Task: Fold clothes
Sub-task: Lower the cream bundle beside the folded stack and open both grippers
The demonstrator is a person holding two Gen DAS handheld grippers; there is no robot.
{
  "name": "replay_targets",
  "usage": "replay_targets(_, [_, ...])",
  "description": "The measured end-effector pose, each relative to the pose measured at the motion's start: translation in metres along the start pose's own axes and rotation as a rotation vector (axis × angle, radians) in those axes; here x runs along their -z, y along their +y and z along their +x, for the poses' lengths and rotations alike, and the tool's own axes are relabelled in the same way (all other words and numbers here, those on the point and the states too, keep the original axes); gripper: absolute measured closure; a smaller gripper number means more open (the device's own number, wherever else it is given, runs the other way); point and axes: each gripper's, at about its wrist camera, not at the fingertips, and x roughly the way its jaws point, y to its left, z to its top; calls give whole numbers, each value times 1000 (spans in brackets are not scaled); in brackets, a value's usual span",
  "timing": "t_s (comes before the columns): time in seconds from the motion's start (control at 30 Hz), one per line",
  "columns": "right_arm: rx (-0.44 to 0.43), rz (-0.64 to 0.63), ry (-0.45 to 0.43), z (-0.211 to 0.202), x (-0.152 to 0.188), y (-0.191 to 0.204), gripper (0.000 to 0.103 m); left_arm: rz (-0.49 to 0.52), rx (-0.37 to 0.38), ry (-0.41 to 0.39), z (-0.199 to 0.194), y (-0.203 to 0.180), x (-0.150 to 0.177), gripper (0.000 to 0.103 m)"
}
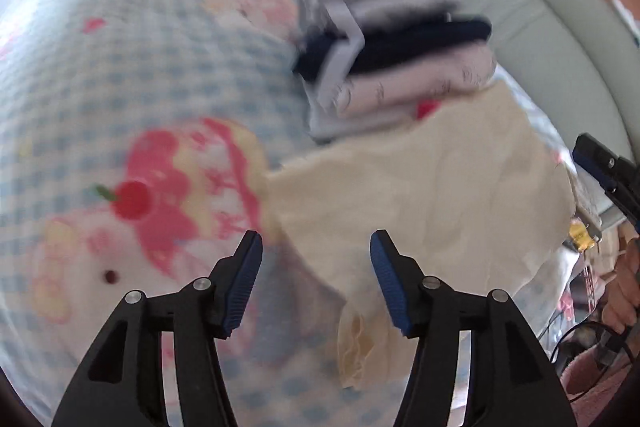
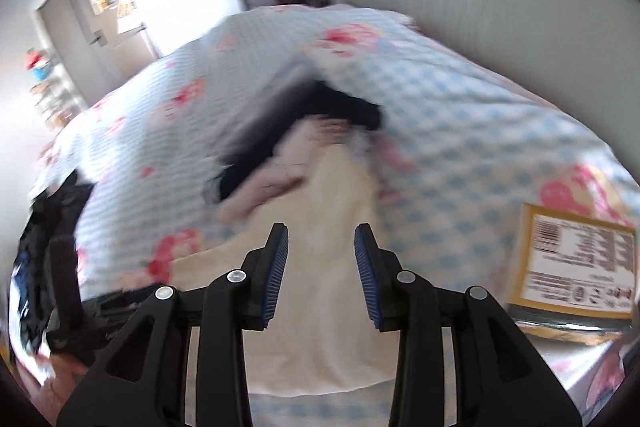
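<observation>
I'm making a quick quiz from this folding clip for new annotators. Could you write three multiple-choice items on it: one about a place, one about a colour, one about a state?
1. Where does the stack of folded clothes sit relative to the cream garment?
A. beyond it, at its far edge
B. under it
C. on the floor

2. What colour are the pads on the left gripper fingers?
A. red
B. blue
C. white

3. What state are both grippers in?
A. both open, holding nothing
B. both shut on the garment
C. left shut, right open

Answers:
1 A: in the left wrist view the stack lies on the checked bedspread past the garment's far edge.
2 B: the ribbed pads are blue.
3 A: a clear gap shows between the fingers of the left gripper and of the right gripper, with no cloth pinched.
</observation>
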Motion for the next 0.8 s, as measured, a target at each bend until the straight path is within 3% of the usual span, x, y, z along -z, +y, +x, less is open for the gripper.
replay_targets(0.07, [-35, -33, 67, 19, 5, 11, 68, 34, 25, 6, 5, -7, 6, 45])
replay_targets(0.2, [50, -38, 174, 69, 23, 8, 69, 102, 75, 17, 16, -22, 18, 52])
replay_targets(0.23, [75, -30, 178, 76, 27, 2, 73, 119, 88, 20, 18, -25, 21, 52])
replay_targets(0.3, [114, -10, 183, 87, 35, -11, 91, 142, 73, 51, 28, -26, 27, 51])
replay_targets(0.4, [79, 44, 183, 87, 38, -28, 103, 6, 65, 181, 50, 4, 30, 37])
replay_targets(0.5, [50, 72, 175, 83, 35, -34, 103, -3, 47, 121, 29, -6, 22, 40])
replay_targets(0.53, [47, 81, 158, 78, 33, -33, 100, 25, 40, 79, 19, -14, 19, 43])
replay_targets(0.67, [55, 66, 42, 54, 23, -20, 65, 99, 86, -48, -4, -39, 5, 43])
replay_targets(0.73, [56, 63, 44, 58, 19, -17, 64, 106, 75, -37, 11, -41, -3, 43])
replay_targets(0.8, [69, 62, 72, 71, 19, -19, 64, 74, 49, 52, 38, -26, -10, 45])
